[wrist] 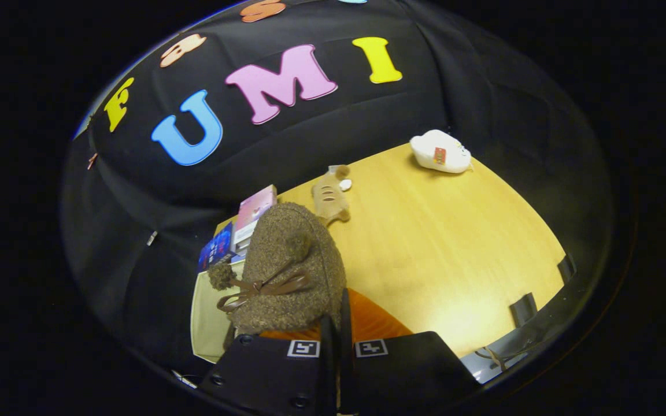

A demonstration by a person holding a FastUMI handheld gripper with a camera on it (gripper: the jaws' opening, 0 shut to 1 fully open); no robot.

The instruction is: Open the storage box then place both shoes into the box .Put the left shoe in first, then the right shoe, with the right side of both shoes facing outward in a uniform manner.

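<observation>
the gripper (pixel 336 341) is clamped on the brown fuzzy slipper's (pixel 287 266) edge, holding it aloft, toe toward 12 o'clock, above the cream storage box (pixel 208 312) at 9 o'clock (lid unseen). lower gently, keeping its right side outward.

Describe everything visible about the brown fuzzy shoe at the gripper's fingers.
The brown fuzzy shoe looks like boucle or fleece, with a ribbon bow and two pompoms on top and an orange lining at its opening. The gripper is shut on its rim, fingers nearly together, holding it toe-away above the table, beside a cream box wall.
</observation>
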